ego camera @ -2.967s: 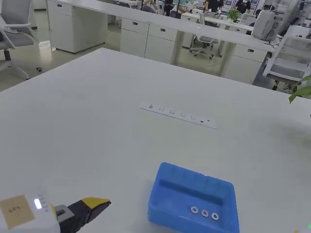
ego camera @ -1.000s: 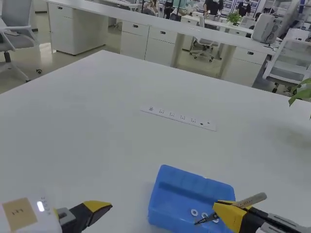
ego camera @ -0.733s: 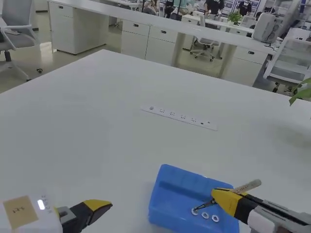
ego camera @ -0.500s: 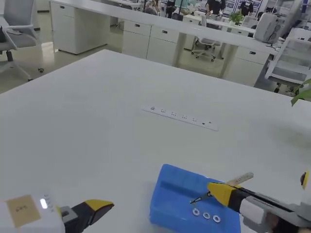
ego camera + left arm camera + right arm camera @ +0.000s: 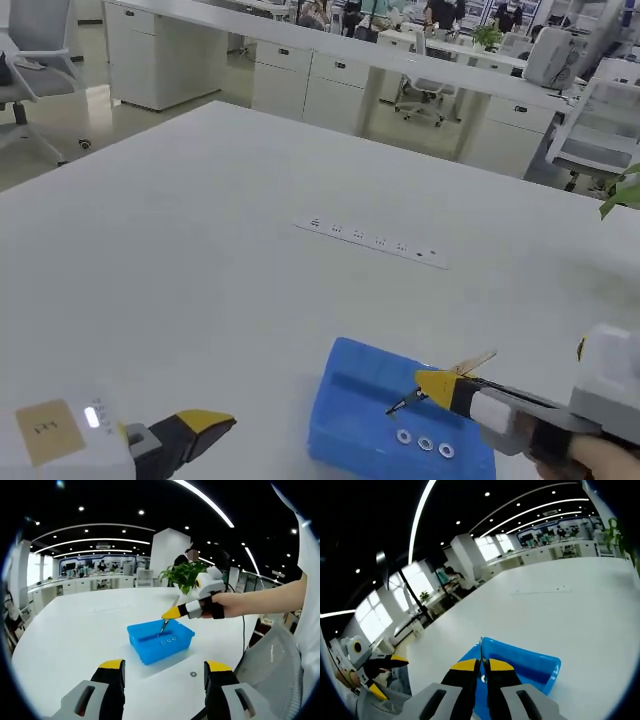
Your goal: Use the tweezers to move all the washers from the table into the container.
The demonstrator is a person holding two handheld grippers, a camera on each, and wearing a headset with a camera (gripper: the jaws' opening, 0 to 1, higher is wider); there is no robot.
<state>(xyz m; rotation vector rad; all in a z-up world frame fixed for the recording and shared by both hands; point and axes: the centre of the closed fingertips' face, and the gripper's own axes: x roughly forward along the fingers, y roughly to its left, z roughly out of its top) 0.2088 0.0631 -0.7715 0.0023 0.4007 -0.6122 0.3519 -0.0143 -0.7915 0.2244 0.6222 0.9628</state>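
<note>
A blue container (image 5: 345,425) stands near the front of the white table, with three washers (image 5: 424,443) in a row on its floor. My right gripper (image 5: 425,383) hovers over it, shut on thin tweezers (image 5: 400,404) whose tip points down and left, a little above the washers. The right gripper view has the yellow jaws (image 5: 481,664) closed on the tweezers (image 5: 480,647) above the container (image 5: 530,666). My left gripper (image 5: 165,666) is open and holds nothing; it faces the container (image 5: 150,649). One loose washer (image 5: 193,673) lies on the table before it. The left gripper (image 5: 215,422) sits low at left.
A white power strip (image 5: 375,242) lies across the middle of the table. A potted plant (image 5: 184,575) stands behind the container in the left gripper view. Office chairs and desks fill the room beyond the table's far edge. The loose washer lies close to the table's edge.
The right gripper came in from the right with the tweezers, reached over the container down to the washers, then lifted the tip up and back. The left gripper stayed put.
</note>
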